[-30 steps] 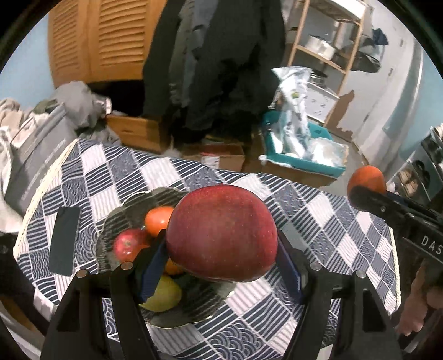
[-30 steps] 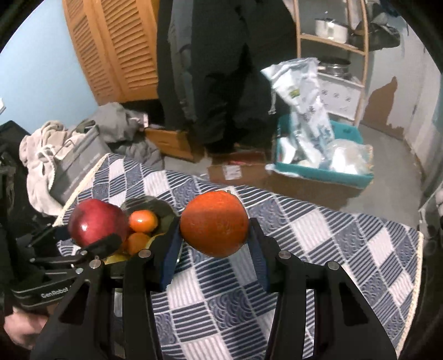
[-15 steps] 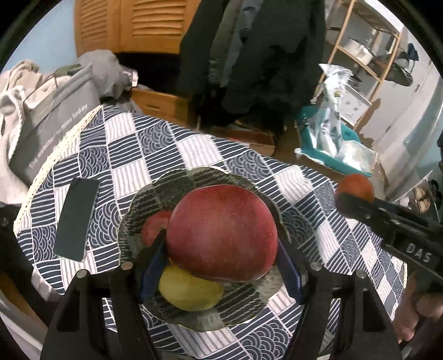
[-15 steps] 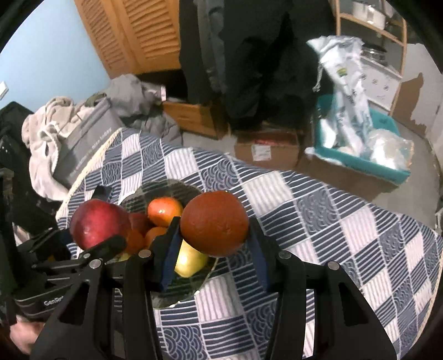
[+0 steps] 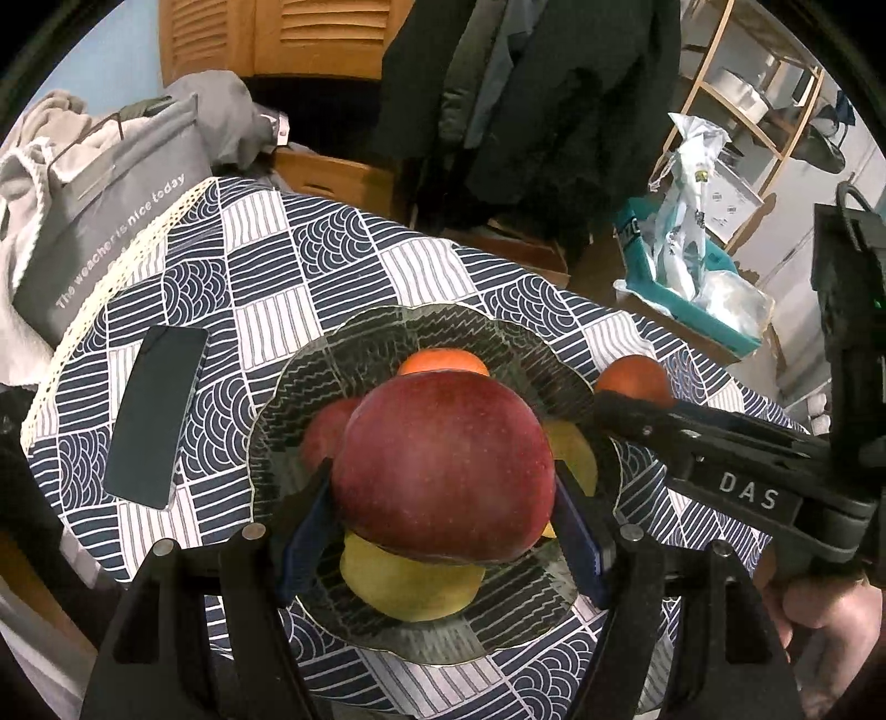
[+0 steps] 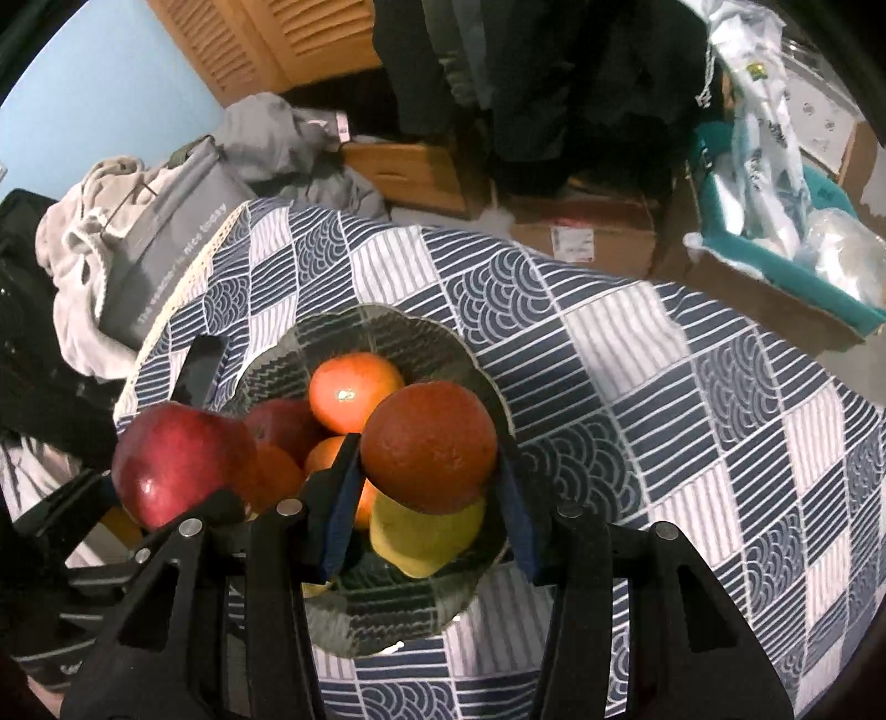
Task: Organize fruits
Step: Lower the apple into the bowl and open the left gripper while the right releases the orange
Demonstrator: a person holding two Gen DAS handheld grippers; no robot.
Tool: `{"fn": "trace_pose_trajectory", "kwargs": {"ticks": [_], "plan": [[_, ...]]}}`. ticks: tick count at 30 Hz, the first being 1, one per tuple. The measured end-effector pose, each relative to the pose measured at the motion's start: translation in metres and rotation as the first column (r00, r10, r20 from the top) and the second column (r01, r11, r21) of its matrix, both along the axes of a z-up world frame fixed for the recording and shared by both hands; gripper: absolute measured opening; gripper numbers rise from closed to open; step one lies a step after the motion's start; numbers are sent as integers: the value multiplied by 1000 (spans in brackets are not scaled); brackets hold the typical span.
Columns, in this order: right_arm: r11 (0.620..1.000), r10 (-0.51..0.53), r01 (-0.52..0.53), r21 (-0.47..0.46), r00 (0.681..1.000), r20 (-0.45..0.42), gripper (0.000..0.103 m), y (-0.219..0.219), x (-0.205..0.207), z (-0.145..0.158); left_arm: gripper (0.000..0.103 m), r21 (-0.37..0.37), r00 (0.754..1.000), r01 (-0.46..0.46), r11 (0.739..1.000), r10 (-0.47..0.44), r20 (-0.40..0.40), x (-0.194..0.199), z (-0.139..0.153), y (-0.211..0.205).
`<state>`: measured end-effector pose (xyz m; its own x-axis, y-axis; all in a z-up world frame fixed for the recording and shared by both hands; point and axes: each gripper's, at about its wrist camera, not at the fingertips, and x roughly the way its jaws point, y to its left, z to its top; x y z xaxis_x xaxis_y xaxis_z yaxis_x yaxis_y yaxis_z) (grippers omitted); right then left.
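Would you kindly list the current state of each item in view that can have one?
left hand-held gripper: shut on the red apple, above the bowl
right hand-held gripper: shut on the orange, above the bowl
red apple: held, off the bowl
orange: held, off the bowl
glass bowl: upright, holds several fruits
phone: flat on the tablecloth, screen dark

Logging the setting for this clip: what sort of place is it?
Most likely a lived-in home, perhaps a cluttered entry or utility corner. Coats hang by louvered wooden doors, cardboard boxes sit on the floor, and a patterned tablecloth carries a glass fruit bowl.
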<state>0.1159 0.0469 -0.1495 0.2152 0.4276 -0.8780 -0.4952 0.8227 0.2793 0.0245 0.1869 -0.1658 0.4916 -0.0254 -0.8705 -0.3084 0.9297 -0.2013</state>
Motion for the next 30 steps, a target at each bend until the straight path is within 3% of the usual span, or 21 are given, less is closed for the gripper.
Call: {"fn": "trace_pose_trajectory", "kwargs": {"ticks": [7,13,30], "plan": [[1000,21,-20,19,998,-55,49,8,2,-9,75,1,1000,3,1000,-3,-12,1,-4,-1],[999,16,-15,46,999,-31,63,4,1,3,75,0,1000,14,1000,-14,-20,3,-7,-5],[995,-82,84,45,996,-33,64,-43,1,19,75,65,998,52,997,-51,-27,28,-16,-27]]}}
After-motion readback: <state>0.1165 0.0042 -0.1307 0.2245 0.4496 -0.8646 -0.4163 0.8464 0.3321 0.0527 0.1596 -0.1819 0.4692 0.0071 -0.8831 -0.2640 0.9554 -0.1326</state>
